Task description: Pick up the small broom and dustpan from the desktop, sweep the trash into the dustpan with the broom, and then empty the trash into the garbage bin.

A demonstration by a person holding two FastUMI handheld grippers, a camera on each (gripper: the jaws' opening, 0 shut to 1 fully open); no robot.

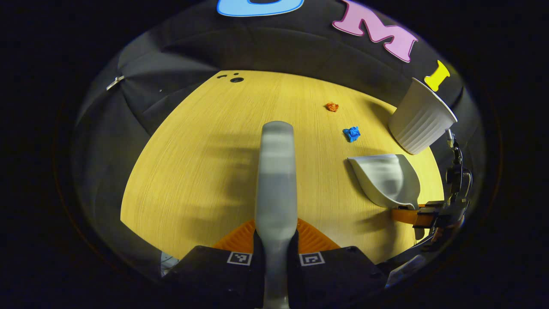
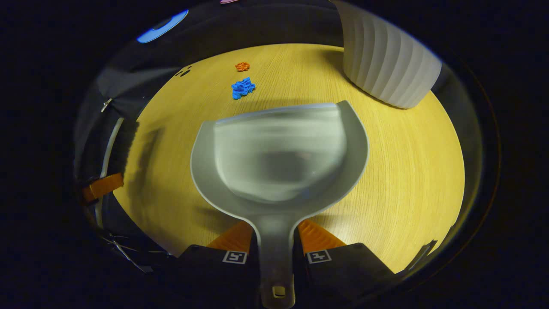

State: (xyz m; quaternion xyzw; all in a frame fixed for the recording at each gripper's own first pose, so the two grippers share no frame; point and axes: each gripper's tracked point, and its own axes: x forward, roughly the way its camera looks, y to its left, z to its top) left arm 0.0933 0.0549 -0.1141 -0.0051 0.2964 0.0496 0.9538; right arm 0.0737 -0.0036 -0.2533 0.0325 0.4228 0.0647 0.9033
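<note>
On the desktop (image 2: 407, 171) lie two trash scraps: one orange scrap (image 2: 242, 66), one blue scrap (image 2: 243, 87).

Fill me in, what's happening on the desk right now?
A person is doing a sweep-up with two handheld grippers. The left gripper is shut on the small broom, and the right gripper is shut on the handle of the dustpan, both held above the desk. The blue scrap and the orange scrap lie unswept on the desk ahead of the dustpan. The white ribbed garbage bin stands beside them.
</note>
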